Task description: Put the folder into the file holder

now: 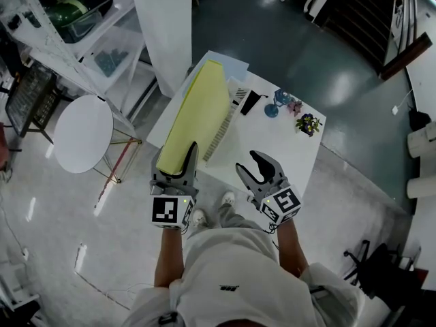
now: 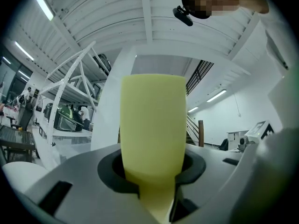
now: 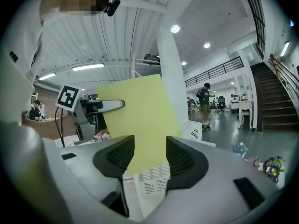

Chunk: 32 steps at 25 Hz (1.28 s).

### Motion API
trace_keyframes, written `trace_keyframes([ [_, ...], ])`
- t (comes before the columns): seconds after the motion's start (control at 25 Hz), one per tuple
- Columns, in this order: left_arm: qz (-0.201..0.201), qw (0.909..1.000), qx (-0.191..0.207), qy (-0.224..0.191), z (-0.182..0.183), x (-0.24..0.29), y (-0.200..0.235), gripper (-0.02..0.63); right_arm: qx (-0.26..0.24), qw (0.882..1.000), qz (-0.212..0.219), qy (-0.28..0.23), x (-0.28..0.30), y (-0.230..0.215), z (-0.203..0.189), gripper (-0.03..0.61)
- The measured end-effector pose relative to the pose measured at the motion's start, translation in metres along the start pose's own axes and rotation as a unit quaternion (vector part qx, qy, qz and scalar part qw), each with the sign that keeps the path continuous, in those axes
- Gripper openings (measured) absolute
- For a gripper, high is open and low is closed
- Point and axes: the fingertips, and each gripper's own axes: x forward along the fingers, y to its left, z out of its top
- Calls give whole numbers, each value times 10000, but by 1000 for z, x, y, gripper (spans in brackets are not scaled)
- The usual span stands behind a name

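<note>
Left gripper [image 1: 182, 161]: clamped on the near end of a yellow folder [image 1: 197, 111]. Folder's long axis ran away from the person, just left of the file holder [image 1: 219, 136] on the table [image 1: 286, 148]. Right gripper [image 1: 251, 163]: narrowly apart, empty, alongside.

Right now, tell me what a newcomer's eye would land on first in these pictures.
The big yellow folder stands out first, slanting over the left side of the white table with its near end clamped in the left tongs. The white perforated file holder runs along its right edge. The right tongs hang open and empty over the table's near edge, and small flowers sit at its far right corner.
</note>
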Motion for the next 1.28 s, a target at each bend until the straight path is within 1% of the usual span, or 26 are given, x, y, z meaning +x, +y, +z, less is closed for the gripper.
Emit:
trace_keyframes([
  [0.16,63,9999,-110,-62,-9,21,-5,176,70,10000,13,44,4,-16,-1,213],
  [0.4,59,9999,-119,24,-26,45,-11,176,142,9998,69,116,7,-32,-8,212],
  [0.56,29,9998,-19,194,-45,54,-15,176,224,9996,12,155,8,-40,-14,212],
  [0.8,-7,9992,-48,405,-72,64,-17,178,304,9993,-16,223,11,-44,-21,212],
  [1.08,-150,9980,82,606,-104,74,-22,181,340,9990,-54,287,13,-42,-30,212],
  [1.28,-173,9971,134,728,-121,80,-24,190,322,9989,-205,254,13,-43,-32,212],
])
